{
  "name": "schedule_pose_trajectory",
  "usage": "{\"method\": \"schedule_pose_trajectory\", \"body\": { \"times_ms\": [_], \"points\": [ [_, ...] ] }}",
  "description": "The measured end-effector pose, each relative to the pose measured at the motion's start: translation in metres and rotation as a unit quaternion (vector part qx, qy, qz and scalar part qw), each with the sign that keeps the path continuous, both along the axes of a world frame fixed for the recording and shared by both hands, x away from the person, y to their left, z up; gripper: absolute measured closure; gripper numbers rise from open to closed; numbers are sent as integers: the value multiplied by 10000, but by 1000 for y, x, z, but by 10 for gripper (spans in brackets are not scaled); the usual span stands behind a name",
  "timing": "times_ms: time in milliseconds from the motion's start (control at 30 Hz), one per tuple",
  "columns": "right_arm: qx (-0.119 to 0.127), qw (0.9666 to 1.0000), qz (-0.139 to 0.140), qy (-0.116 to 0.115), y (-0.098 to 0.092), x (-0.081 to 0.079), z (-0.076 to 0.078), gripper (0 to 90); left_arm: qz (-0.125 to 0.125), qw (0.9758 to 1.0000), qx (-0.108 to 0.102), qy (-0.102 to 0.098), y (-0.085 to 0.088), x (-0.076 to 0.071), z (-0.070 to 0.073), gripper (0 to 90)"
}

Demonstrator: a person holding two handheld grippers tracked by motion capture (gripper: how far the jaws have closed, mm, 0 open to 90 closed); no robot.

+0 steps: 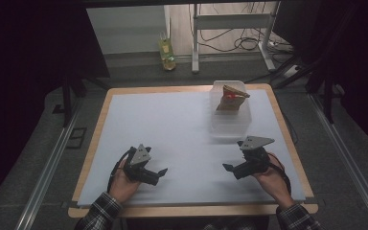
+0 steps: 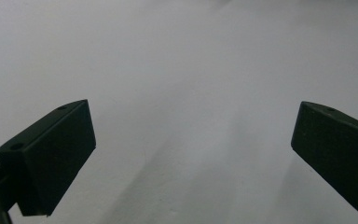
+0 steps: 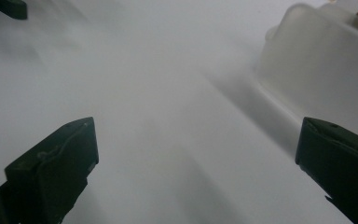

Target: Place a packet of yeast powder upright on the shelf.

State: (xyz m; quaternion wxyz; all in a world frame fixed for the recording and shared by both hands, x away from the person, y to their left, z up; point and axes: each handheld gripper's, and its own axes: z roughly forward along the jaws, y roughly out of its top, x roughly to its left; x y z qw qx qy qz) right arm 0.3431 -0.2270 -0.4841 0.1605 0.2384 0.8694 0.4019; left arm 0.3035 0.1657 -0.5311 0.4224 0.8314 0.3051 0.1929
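Both grippers are held low over the near part of the table, each in one of the person's hands, whose plaid sleeves come in from the bottom edge of the high view. On the left gripper the jaws are spread wide and nothing but bare white surface is seen between them. On the right gripper the jaws are likewise spread and empty. In the high view the left gripper is pointed toward the middle of the table and the right gripper is pointed toward it from the other side, the two being well apart.

Farther back, toward the right far corner, a clear plastic tub is set on the white surface, and a brown paper packet with a red mark on it is seen standing up in its far end. In the right gripper view the tub is seen at the upper right, near that gripper but not touched by it.

No contact has been made with anything, so the work is judged to be at its opening, with a reach not yet begun. The tub being nearest the right gripper, the next move is expected to call for that gripper to be carried forward and to its right, turned toward the packet or the tub's rim, and kept open until one or the other is between the jaws. The left gripper may be needed to steady the tub, since light plastic is likely to slide.
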Motion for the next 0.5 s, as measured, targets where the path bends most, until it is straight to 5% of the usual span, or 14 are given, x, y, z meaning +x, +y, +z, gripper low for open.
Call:
{"method": "schedule_pose_trajectory", "body": {
  "times_ms": [500],
  "points": [
    [-351,9988,-309,137,-2,7,-16,0,-51,9999,136,52,-3,1,-3,0]
  ]
}}
